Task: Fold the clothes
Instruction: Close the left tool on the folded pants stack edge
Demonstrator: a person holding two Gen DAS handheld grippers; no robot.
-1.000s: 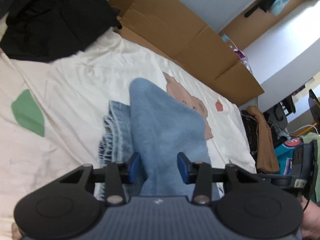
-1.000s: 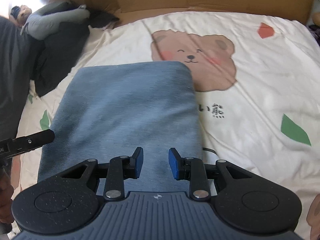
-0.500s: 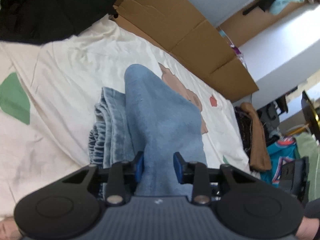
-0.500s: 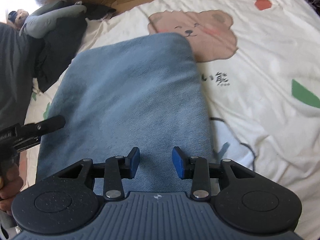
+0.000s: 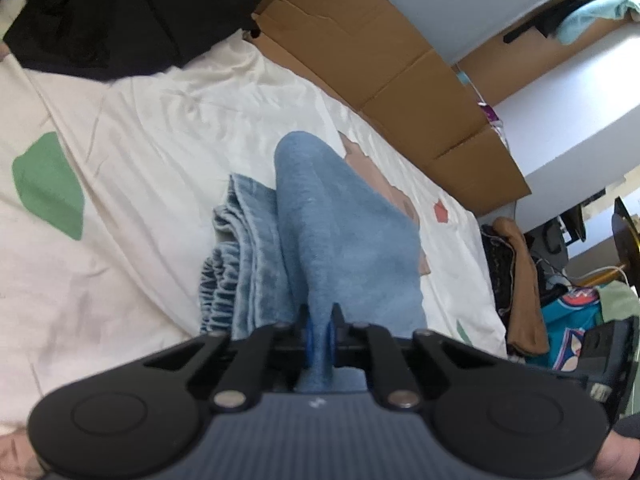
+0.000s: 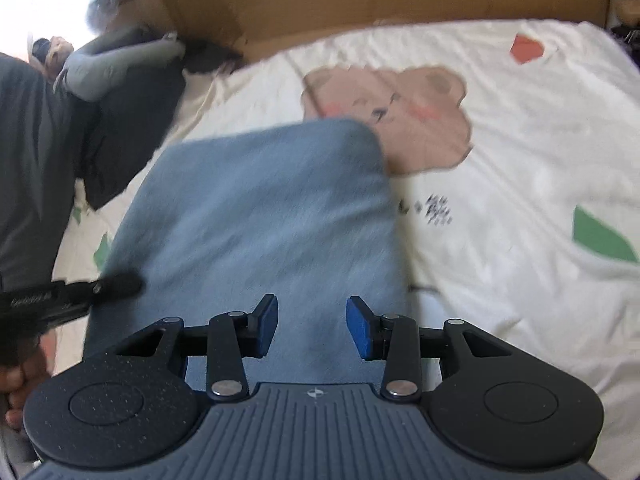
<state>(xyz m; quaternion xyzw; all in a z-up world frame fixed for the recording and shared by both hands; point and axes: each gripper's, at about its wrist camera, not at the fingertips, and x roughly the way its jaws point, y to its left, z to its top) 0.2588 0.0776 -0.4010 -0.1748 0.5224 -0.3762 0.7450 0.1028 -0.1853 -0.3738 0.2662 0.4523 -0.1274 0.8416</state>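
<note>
A blue denim garment [image 5: 344, 240] lies on the cream bear-print bed sheet [image 5: 160, 128], its top layer raised into a ridge over folded layers with a gathered waistband [image 5: 224, 280]. My left gripper [image 5: 319, 330] is shut on the near edge of that raised layer, the blue pads pinching the cloth. In the right wrist view the same garment [image 6: 256, 208] spreads out flat and wide. My right gripper [image 6: 312, 326] hovers over its near edge, open, pads apart and not pressing the cloth. The left gripper's finger [image 6: 116, 284] shows at the garment's left edge.
Black clothes [image 5: 120, 12] are heaped at the sheet's far left corner. Flattened cardboard [image 5: 380, 52] runs along the bed's far side. More clothes [image 5: 520, 280] pile up past the right edge. Grey and dark garments [image 6: 132, 120] lie left of the blue one.
The left jaws have closed step by step onto the raised fold of the blue garment. The right jaws have spread wider. Both hands stayed roughly in place.
</note>
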